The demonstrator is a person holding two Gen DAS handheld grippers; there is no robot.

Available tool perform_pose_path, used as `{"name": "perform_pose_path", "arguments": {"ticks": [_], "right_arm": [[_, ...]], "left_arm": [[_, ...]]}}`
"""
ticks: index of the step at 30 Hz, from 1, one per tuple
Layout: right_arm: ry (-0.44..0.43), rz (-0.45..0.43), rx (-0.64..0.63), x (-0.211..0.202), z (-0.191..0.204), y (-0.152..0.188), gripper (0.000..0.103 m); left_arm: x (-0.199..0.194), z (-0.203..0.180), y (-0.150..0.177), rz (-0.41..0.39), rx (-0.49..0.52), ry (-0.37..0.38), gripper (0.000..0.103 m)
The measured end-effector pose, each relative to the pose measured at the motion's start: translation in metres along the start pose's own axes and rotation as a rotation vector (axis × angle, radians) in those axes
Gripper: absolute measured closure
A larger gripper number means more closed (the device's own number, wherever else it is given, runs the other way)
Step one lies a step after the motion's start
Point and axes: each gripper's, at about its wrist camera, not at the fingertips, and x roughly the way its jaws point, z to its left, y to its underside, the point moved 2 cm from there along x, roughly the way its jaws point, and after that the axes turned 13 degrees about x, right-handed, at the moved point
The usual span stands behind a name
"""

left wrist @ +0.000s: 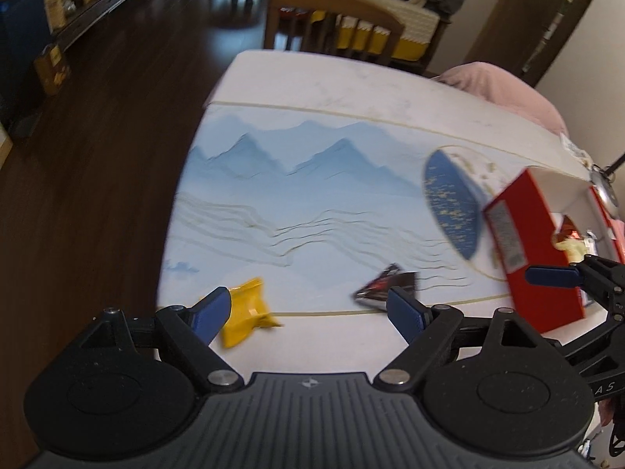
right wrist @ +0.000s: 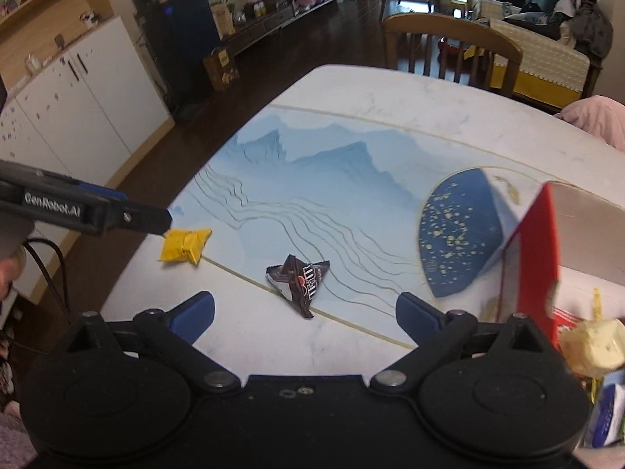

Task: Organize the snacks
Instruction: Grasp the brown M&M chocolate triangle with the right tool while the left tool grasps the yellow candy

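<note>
Both grippers, left (left wrist: 308,308) and right (right wrist: 304,308), spread wide, empty; yellow packet (left wrist: 246,308) lower left of frame, brown packet (right wrist: 299,279) centre, red box (left wrist: 535,250) at right edge

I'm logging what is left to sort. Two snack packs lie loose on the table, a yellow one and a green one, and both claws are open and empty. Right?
One detail is off: the second pack is dark brown, not green, as the right wrist view shows. The yellow pack does lie loose on the table, and the left claw and right claw are open and empty.
</note>
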Motion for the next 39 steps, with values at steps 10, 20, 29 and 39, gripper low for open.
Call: {"name": "perform_pose_path", "arguments": {"ticks": [10, 20, 29, 39], "right_arm": [[0.028, 0.081, -0.059, 0.05, 0.013, -0.001, 0.007], [0.045, 0.111, -0.086, 0.09, 0.02, -0.006, 0.015], [0.062, 0.118, -0.071, 0.11, 0.019, -0.011, 0.028], [0.079, 0.107, -0.102, 0.112, 0.023, -0.008, 0.05]], "left_arm": [[0.047, 0.023, 0.022, 0.094, -0.059, -0.044, 0.016], [0.083, 0.028, 0.026, 0.142, -0.138, -0.126, 0.016], [0.097, 0.036, 0.026, 0.174, -0.204, -0.158, 0.032], [0.093, 0.034, 0.025, 0.179, -0.21, -0.175, 0.057]]}}
